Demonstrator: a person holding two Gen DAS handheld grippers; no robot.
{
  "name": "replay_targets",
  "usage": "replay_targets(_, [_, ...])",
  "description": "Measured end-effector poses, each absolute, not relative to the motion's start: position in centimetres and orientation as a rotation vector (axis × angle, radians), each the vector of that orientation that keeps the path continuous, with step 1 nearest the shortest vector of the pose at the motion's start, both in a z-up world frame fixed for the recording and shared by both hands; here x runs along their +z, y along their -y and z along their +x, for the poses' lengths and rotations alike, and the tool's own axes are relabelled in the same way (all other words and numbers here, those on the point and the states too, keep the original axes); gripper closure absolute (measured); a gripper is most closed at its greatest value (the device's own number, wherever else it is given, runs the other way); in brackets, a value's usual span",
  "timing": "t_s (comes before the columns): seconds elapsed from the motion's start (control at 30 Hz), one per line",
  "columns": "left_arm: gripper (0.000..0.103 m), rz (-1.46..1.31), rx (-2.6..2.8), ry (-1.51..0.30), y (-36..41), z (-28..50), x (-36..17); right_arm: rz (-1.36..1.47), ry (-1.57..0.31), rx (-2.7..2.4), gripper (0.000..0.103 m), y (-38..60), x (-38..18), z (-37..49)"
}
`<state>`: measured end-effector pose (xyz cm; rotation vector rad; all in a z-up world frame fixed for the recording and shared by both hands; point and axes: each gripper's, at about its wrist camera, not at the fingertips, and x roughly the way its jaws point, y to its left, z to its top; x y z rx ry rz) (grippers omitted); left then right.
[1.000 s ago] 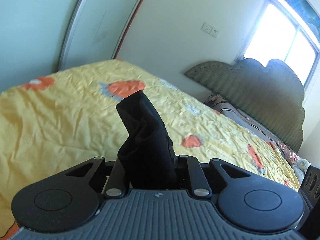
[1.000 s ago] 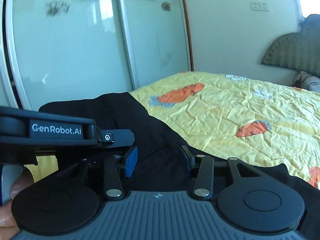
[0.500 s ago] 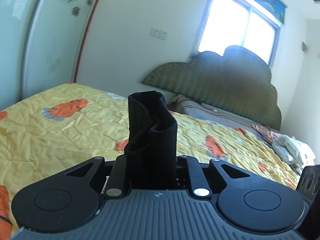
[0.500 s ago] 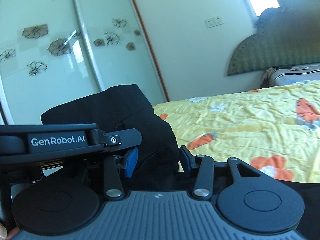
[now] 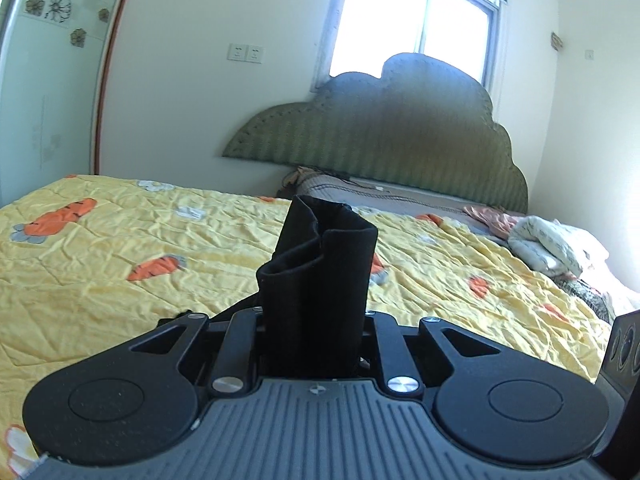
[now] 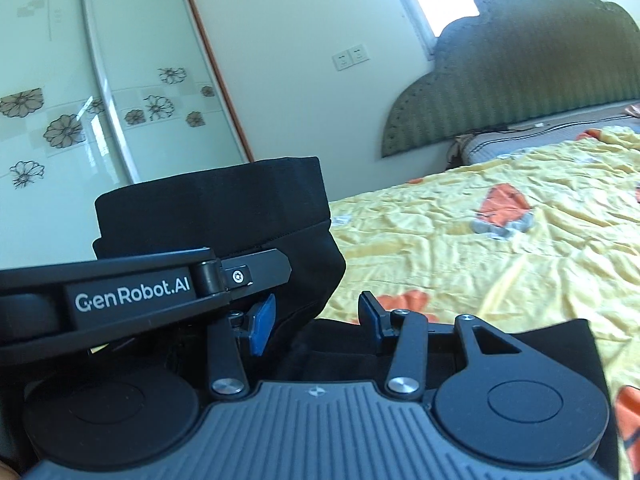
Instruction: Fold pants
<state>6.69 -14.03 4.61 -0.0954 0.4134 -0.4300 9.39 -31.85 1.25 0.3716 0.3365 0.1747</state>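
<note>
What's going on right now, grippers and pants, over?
Left gripper shut on black pants, bunch sticking up. Right gripper open, pants beneath. Yellow bedspread ahead, nothing blocking.

- Left wrist view: a bunched fold of black fabric pants [image 5: 316,292] stands between the fingers of the left gripper [image 5: 314,320], blocking the centre ahead.
- To either side, the wrinkled yellow quilt with orange carrot prints [image 5: 120,240] lies open and flat.
- Far right, a heap of crumpled pale and pink clothes [image 5: 548,240] sits near the padded green scalloped headboard [image 5: 380,136].
- Right wrist view: the black arm of the left gripper crosses the left side, just beside the blue fingertips [image 6: 262,322] of the right gripper [image 6: 316,318], whose parted jaws have black cloth beneath them.
</note>
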Motion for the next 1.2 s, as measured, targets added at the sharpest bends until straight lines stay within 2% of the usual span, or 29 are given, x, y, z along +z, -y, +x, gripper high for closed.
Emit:
replay_targets(0.77, [0.085,0.03,-0.548,-0.507,22.5,6.5,0.1,0.43,-0.415,0.004,0.057,38.0,-3.3,7.1])
replay_targets(1.03, [0.085,0.08,-0.571,-0.537,23.9,6.2,-1.7,0.27,-0.497,-0.091,0.054,38.6,-2.9,5.2])
replay_targets(1.2, [0.083,0.119,-0.582,-0.533,24.9,5.7,-2.8,0.273,-0.501,-0.221,0.054,40.7,-3.1,1.8])
